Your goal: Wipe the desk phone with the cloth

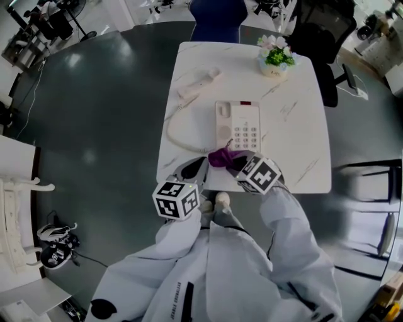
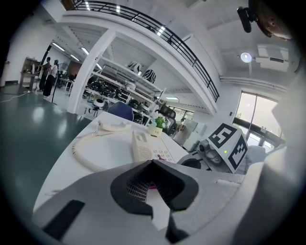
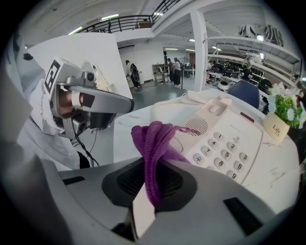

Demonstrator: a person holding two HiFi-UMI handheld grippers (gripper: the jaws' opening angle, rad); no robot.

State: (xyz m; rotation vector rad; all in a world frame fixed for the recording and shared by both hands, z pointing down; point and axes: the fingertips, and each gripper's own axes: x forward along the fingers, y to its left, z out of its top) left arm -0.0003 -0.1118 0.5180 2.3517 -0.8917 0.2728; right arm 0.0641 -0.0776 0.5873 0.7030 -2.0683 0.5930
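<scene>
A cream desk phone (image 1: 237, 126) lies on the white marble table (image 1: 302, 138). Its handset (image 1: 200, 82) is off the cradle at the far left, joined by a coiled cord (image 1: 179, 135). A purple knitted cloth (image 1: 220, 157) hangs over the phone's near edge, and my right gripper (image 1: 236, 165) is shut on it. In the right gripper view the cloth (image 3: 155, 143) stands up from the jaws beside the keypad (image 3: 224, 148). My left gripper (image 1: 192, 168) sits just left of the cloth at the table's near edge, jaws shut with nothing in them. The phone (image 2: 148, 146) lies ahead of it.
A small pot of flowers (image 1: 275, 56) stands at the table's far right corner. A black office chair (image 1: 324, 38) and a blue chair (image 1: 217, 19) are behind the table. Dark floor surrounds it, with white furniture (image 1: 19, 207) to the left.
</scene>
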